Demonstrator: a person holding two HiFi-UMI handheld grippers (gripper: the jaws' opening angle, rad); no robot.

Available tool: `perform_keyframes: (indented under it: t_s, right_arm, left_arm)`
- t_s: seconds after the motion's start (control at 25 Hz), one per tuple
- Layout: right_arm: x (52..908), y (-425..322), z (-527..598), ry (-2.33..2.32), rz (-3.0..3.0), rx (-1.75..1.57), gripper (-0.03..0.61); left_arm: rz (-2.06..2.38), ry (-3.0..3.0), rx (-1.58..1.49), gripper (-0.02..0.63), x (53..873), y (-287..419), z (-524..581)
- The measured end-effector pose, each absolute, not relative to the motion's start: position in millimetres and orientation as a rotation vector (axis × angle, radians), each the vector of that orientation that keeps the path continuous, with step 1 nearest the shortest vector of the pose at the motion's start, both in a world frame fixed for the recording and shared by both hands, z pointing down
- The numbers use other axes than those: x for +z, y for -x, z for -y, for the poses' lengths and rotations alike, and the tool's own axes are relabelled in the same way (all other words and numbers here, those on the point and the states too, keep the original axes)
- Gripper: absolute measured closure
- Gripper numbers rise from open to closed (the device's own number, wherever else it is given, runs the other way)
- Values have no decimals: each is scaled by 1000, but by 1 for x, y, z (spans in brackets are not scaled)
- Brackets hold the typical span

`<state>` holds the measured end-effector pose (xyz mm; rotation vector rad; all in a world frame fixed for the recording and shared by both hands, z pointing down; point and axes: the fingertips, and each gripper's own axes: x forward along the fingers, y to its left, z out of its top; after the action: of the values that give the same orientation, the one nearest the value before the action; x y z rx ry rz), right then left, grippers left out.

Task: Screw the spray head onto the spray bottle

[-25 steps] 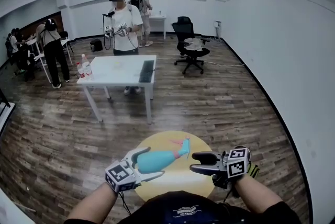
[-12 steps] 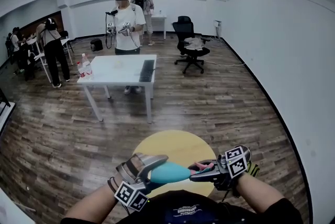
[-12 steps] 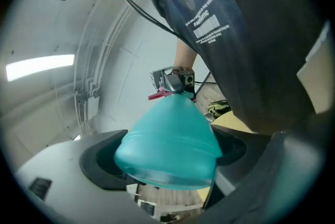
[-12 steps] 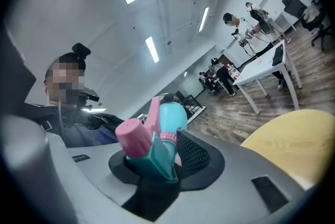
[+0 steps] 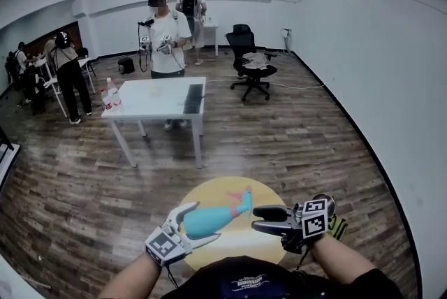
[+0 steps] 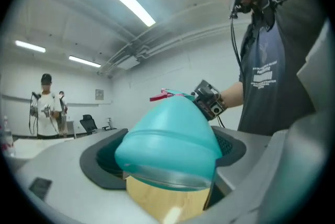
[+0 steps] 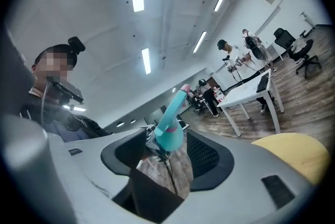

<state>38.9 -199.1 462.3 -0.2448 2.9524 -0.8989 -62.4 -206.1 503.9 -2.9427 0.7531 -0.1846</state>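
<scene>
A teal spray bottle [image 5: 206, 219] lies level above the round yellow table [image 5: 234, 240], its wide base gripped in my left gripper [image 5: 199, 222], which is shut on it. The left gripper view shows the base [image 6: 172, 134] filling the jaws. The teal spray head [image 5: 243, 202], with its pink trigger, sits on the bottle's neck and points up and right. My right gripper [image 5: 255, 217] is just right of the head. Its jaws have just been opening. In the right gripper view the spray head [image 7: 170, 123] stands between the pads with a gap on each side.
A white table [image 5: 157, 96] with bottles [image 5: 110, 93] stands further off on the wood floor. A person in a white shirt [image 5: 165, 32] holds grippers behind it. An office chair [image 5: 253, 61] is at the back right. More people [image 5: 66, 63] stand at the left wall.
The right gripper, shut on the spray head half a second ago, has let go and opened. The left gripper has rolled back and lifted the bottle, as a second ago.
</scene>
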Motion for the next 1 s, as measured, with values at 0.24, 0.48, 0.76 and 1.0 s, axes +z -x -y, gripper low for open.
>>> perform_keyframes:
  t_s: [0.24,0.48,0.76,1.0]
  right_arm:
    - [482,-85,227,531,-2843,-848,316]
    - [514,-144,264,965,-2717,-775,553]
    - [505,-157,270,928,-2648,-705,560]
    - [498,-143,269,848,-2656,-690,561]
  left_arm:
    - [-952,3049,94,119,515,99,217]
    - [-1109,3081,202,118,527,124,216]
    - [-1175,3061,184,119,530,138,218]
    - [-1151,3064,185,118,527,131,212]
